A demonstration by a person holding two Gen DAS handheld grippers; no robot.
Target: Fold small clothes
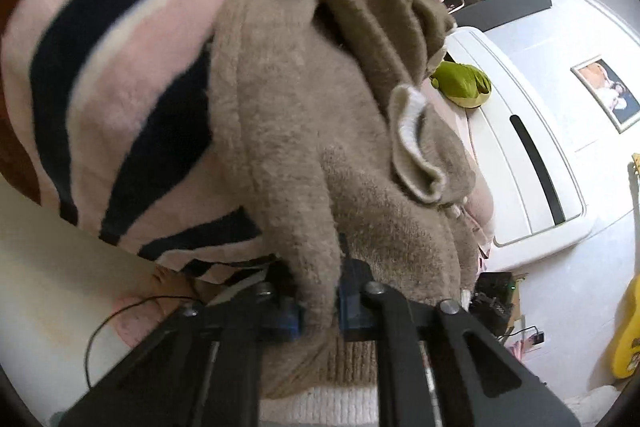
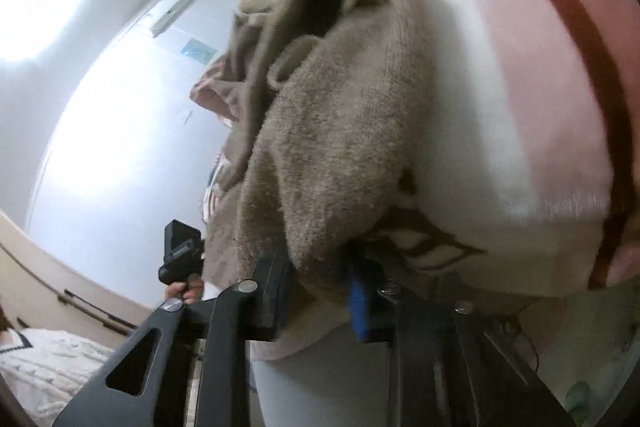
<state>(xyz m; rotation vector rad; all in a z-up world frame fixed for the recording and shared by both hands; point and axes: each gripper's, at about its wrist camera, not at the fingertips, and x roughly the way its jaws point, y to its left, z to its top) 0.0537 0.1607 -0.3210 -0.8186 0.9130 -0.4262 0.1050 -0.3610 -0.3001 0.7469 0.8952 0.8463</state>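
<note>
Pinching the taupe knit garment (image 1: 304, 131) in both the left gripper (image 1: 318, 307) and right gripper (image 2: 320, 291), I'm keeping edges level, tension even.

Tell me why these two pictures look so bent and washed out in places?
Left wrist view: the fisheye lens bows the white cabinet into a curve, and the striped blanket is motion-smeared. Right wrist view: glare bleaches the wall, while the brown knit garment near the right tool stays fairly sharp.
</note>
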